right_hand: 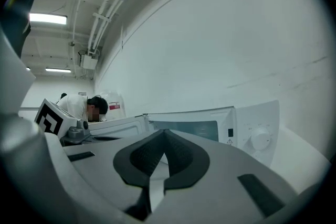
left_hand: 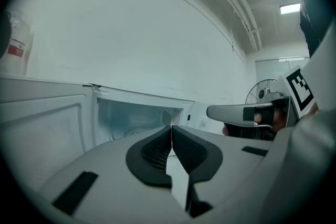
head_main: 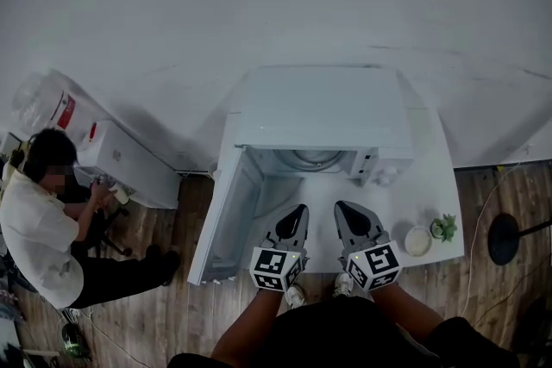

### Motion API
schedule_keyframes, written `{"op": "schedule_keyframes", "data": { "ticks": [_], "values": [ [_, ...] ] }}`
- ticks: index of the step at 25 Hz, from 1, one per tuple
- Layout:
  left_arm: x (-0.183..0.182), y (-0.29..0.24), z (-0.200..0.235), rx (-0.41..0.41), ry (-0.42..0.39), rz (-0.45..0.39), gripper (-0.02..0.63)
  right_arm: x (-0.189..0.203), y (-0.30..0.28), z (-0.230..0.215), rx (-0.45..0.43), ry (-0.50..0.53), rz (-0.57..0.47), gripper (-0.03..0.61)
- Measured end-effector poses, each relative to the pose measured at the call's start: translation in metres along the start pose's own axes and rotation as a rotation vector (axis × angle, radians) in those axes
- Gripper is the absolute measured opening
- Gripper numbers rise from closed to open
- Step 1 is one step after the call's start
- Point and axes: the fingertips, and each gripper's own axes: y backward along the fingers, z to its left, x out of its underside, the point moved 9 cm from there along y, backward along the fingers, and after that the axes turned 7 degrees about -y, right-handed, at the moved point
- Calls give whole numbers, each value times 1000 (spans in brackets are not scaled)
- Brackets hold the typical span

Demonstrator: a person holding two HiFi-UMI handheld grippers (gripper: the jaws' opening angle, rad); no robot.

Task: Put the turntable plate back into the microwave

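Note:
The white microwave [head_main: 323,112] stands on a white table [head_main: 435,177] with its door [head_main: 226,215] swung open to the left. Inside the cavity a round glass turntable plate [head_main: 315,158] lies on the floor. My left gripper [head_main: 299,209] and right gripper [head_main: 340,206] hover side by side just in front of the opening, both shut and holding nothing. In the left gripper view, the shut left gripper [left_hand: 171,128] points at the open cavity [left_hand: 134,119]. In the right gripper view, the shut right gripper [right_hand: 164,134] faces the control panel and its knob [right_hand: 261,139].
A small white bowl [head_main: 417,240] and a little potted plant [head_main: 445,227] sit at the table's right front corner. A person [head_main: 39,224] crouches at the left by a white water dispenser [head_main: 121,158]. A fan base [head_main: 504,239] stands on the wooden floor at the right.

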Motion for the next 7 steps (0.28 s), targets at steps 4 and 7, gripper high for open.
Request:
{"op": "schedule_keyframes", "data": {
  "ticks": [4, 7],
  "values": [
    [-2, 1, 2, -14, 9, -24, 21, -1, 3, 2, 9, -7, 5, 18],
    [-4, 2, 2, -28, 37, -37, 21, -3, 5, 4, 10, 17, 1, 18]
  ]
}}
